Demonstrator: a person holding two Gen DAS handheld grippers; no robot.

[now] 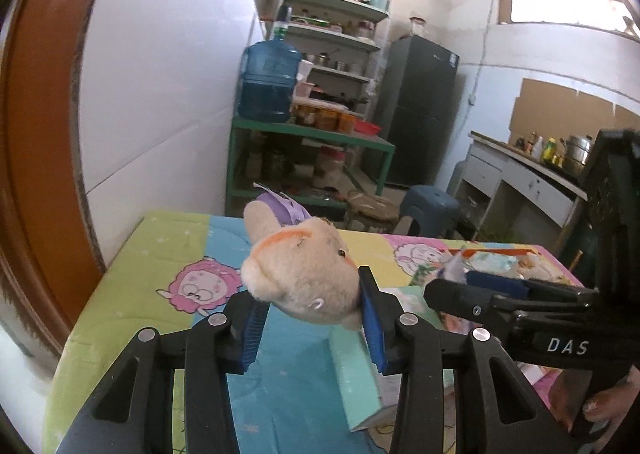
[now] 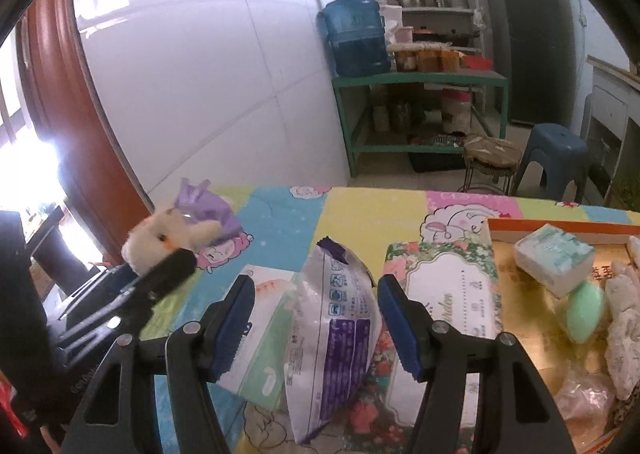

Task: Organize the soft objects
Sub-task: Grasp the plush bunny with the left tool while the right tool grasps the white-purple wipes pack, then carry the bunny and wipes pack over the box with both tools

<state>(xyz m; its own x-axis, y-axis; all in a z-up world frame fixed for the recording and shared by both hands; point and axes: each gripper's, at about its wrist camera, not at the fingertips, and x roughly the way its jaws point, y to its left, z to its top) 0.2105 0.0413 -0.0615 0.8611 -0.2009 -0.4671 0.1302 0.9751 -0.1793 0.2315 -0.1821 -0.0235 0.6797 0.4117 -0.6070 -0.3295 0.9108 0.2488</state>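
Between the blue pads of the left hand-held gripper (image 1: 312,318), a beige plush toy (image 1: 300,274) with a purple dress is pinched at the head and held up above the surface (image 1: 180,250), near its left edge by the brown door frame (image 1: 36,133). Grip is clenched on the toy, body sticks out forward and up. Right hand-held gripper (image 2: 316,322) is released, jaws spread wide either side of a white-and-purple plastic pack (image 2: 336,330) lying on the surface; can't tell if the pads touch it. Just left of the pack, a green-white tissue pack (image 2: 264,334); just right, a floral tissue pack (image 2: 444,310), all touching or overlapping. Further right, an orange-rimmed tray (image 2: 560,228) holds a small white tissue pack (image 2: 554,258), a green sponge (image 2: 586,310) and a fuzzy white toy (image 2: 624,326). Surface has a cartoon sheep cloth. Behind: green shelf (image 2: 420,79) with a blue water jug (image 2: 356,37), dark fridge (image 2: 524,37), blue stool (image 2: 554,157).
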